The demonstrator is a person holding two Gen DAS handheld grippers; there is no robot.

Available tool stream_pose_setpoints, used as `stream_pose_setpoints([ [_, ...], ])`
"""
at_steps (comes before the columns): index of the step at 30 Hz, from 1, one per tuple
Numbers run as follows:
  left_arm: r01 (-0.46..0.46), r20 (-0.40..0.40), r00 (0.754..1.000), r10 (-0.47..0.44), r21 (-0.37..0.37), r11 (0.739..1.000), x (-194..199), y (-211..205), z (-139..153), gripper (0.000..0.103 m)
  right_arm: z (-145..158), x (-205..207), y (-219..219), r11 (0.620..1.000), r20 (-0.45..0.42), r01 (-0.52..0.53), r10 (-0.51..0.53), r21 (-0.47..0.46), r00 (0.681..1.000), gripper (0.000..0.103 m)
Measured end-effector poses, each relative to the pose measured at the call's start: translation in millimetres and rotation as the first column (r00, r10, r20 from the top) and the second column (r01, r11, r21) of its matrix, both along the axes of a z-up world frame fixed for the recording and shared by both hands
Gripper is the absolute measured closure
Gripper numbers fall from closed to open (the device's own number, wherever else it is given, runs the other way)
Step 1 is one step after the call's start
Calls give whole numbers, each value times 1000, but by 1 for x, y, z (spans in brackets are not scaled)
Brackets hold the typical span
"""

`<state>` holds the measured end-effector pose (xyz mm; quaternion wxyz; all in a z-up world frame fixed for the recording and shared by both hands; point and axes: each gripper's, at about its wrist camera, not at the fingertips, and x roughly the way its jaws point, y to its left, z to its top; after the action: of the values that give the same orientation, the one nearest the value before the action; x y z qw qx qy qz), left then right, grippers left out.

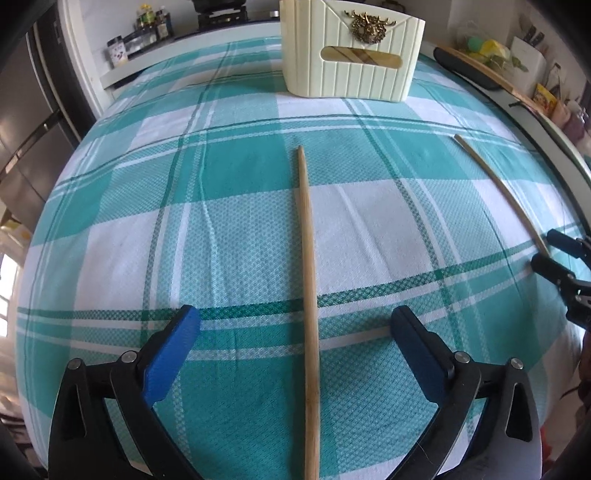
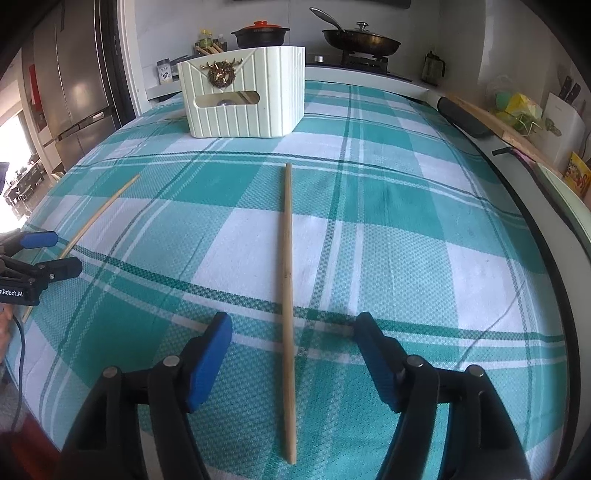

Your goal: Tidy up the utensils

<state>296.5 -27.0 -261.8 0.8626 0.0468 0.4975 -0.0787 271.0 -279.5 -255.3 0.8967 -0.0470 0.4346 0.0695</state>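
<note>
Two bamboo chopsticks lie on a teal plaid tablecloth point(image 1: 236, 229). One chopstick point(image 1: 309, 295) lies between the open blue fingers of my left gripper point(image 1: 295, 325); it also shows at the left of the right wrist view point(image 2: 99, 214). The other chopstick point(image 2: 288, 295) lies between the open fingers of my right gripper point(image 2: 293, 328); it shows at the right of the left wrist view point(image 1: 502, 192). A cream ribbed holder point(image 1: 351, 48) with a gold ornament stands at the far side of the table point(image 2: 243, 96), with utensils visible through its slot. Both grippers are empty.
The other gripper shows at each view's edge: the right gripper point(image 1: 554, 251) and the left gripper point(image 2: 51, 254). A stove with a pan point(image 2: 360, 42) and a pot point(image 2: 260, 33) stands behind the table. A fridge point(image 2: 74, 85) is at the left. A cutting board point(image 2: 491, 114) lies along the right edge.
</note>
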Motion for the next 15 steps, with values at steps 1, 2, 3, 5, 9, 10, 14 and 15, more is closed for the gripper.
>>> stream_pose_setpoints([
  [1, 0, 0, 1000, 0, 1, 1000, 0, -1, 0, 1, 0, 0, 0, 1000, 1, -1, 1, 0, 1000, 31],
  [2, 1, 0, 1000, -1, 1, 1000, 0, -1, 0, 1, 0, 0, 0, 1000, 0, -2, 2, -1, 1000, 31],
  [3, 2, 0, 1000, -2, 2, 1000, 0, -1, 0, 1, 0, 0, 0, 1000, -1, -3, 3, -1, 1000, 31],
  [5, 3, 0, 1000, -3, 2, 1000, 0, -1, 0, 1, 0, 0, 0, 1000, -4, -5, 5, -3, 1000, 31],
  [9, 3, -10, 1000, -3, 1, 1000, 1, -2, 0, 1, 1, 2, 1, 1000, -14, 3, -3, -4, 1000, 31],
  [10, 1, -13, 1000, -1, 1, 1000, 2, -2, 0, 1, 1, 2, 1, 1000, -14, 4, -4, -4, 1000, 31],
  [14, 5, -24, 1000, -5, 0, 1000, 3, -1, 0, 1, 0, 1, 1, 1000, -9, 15, -15, -2, 1000, 31],
  [15, 15, -33, 999, -15, -1, 1000, 4, -1, 1, 1, 0, 2, 1, 1000, -11, 18, -18, -3, 1000, 31],
])
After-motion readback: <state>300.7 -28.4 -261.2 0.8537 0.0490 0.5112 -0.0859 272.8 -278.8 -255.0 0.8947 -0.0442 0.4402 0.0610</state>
